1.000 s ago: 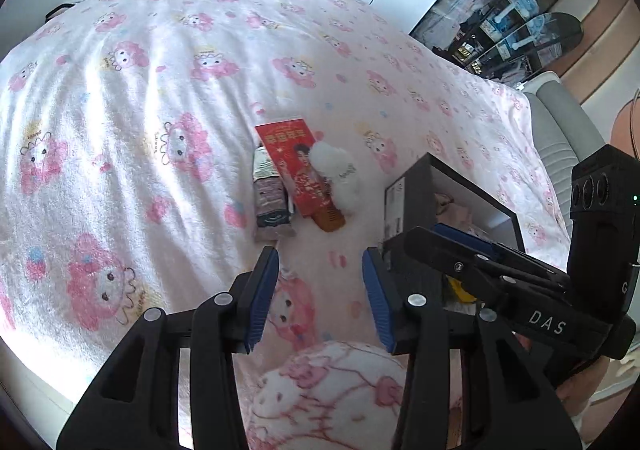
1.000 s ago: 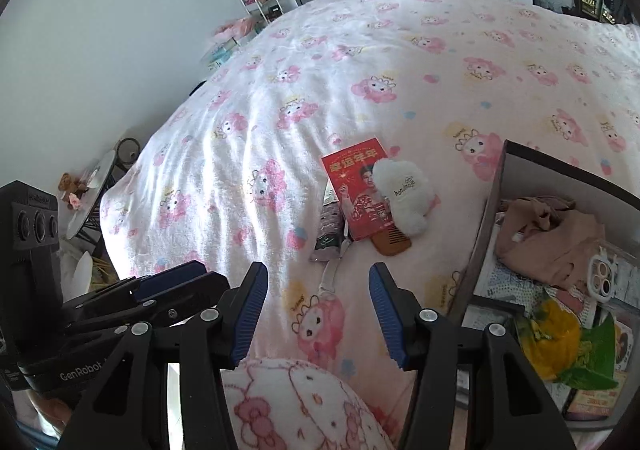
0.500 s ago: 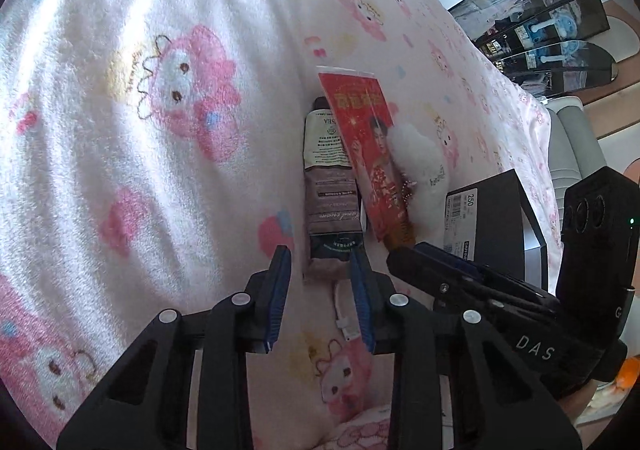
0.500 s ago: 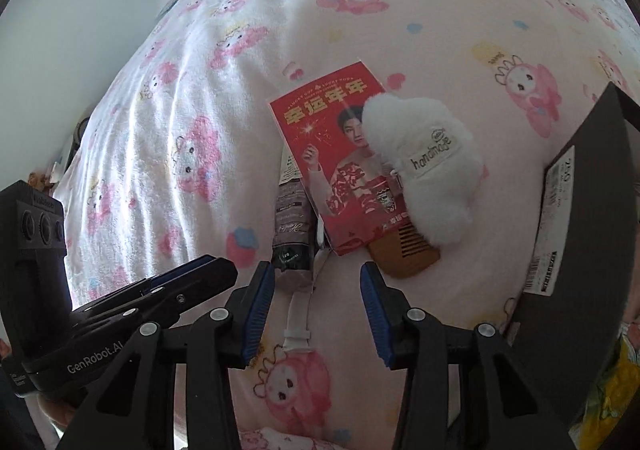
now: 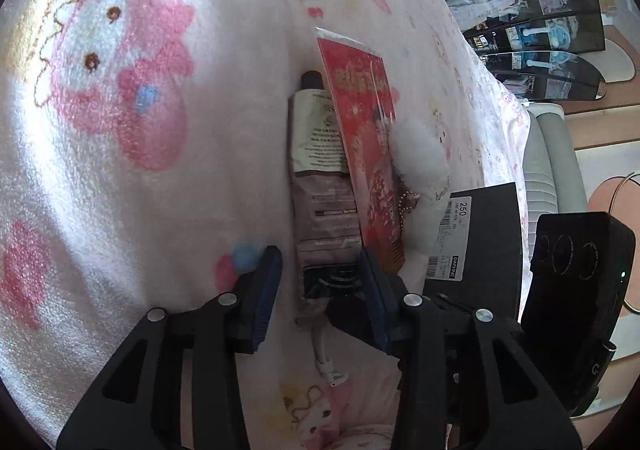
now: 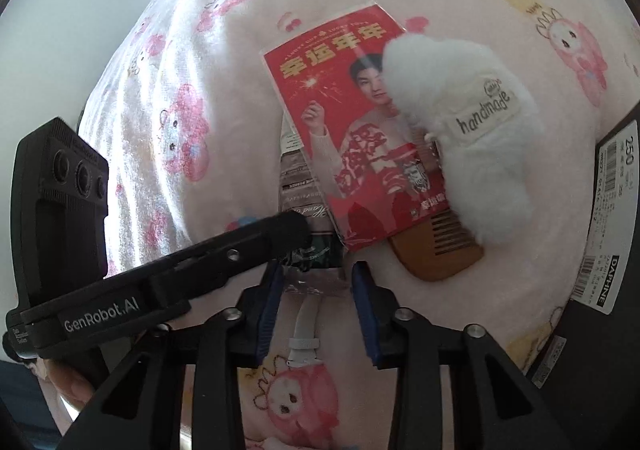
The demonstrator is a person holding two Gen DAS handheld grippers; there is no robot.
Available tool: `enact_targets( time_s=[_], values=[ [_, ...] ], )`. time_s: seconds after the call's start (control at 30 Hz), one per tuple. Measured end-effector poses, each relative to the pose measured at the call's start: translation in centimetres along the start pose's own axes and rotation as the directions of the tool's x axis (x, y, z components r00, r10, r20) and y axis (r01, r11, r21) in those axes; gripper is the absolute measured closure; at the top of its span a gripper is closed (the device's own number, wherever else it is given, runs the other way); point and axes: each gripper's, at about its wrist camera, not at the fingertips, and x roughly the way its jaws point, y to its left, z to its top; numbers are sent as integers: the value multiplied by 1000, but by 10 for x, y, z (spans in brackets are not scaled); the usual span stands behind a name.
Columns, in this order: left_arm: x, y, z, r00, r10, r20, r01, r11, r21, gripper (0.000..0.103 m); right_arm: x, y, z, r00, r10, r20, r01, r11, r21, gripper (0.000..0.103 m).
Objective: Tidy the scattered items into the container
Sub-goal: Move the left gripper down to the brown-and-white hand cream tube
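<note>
Tube [image 5: 324,185] on the bed [image 5: 120,209], between both tools: left tool [image 5: 320,282] opening, right tool [image 6: 316,290] closing, neither gripping.

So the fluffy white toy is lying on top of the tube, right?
No. The fluffy white toy lies on the red card and the comb, not on the tube. The tube pokes out from under the card's other edge. The right wrist view shows it.
</note>
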Motion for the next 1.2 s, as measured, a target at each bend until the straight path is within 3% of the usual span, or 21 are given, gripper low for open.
enact_targets(
  time_s=[0.2,0.33,0.4,0.53,0.63,0.73,0.83,0.87,0.93,1.03,1.1,1.2],
  values=[
    [-21,-17,-17,1000,10,28,-11,1000,28,70,-25,6,-16,999,15,35,-14,1000,-15,79],
    [-51,-20,-43,997,40,67,-43,998,50,71,-40,24,-33,996,85,-17,-86,992,-90,79],
    [-66,-15,-52,996,34,86,-36,999,28,78,-45,37,-40,994,101,-34,-104,984,-144,79],
    [-83,-5,-65,993,50,106,-52,999,10,79,-53,48,-49,999,54,-5,-54,978,-203,79],
    [-79,6,-70,992,83,92,-80,996,-28,79,-54,36,-45,999,43,17,-40,989,-145,79],
    [-70,20,-77,997,58,41,-56,997,-60,79,-55,27,-42,999,25,37,-22,996,-90,79],
    [-55,23,-81,999,36,-4,-36,997,-66,67,-58,19,-37,999,28,47,-24,997,-71,79],
    [-51,24,-80,999,31,-12,-32,997,-74,58,-57,18,-38,999,22,44,-19,997,-68,79],
    [-42,26,-78,999,38,-12,-38,996,-83,56,-53,19,-43,999,10,41,-7,998,-68,79],
    [-34,27,-74,996,85,-3,-85,993,-80,76,-48,18,-44,999,19,31,-17,998,-64,79],
    [-39,26,-73,998,68,18,-67,995,-80,87,-46,20,-43,999,19,27,-17,997,-69,79],
    [-54,23,-69,994,87,63,-82,994,-77,92,-46,21,-40,999,21,28,-19,997,-75,79]
  ],
)
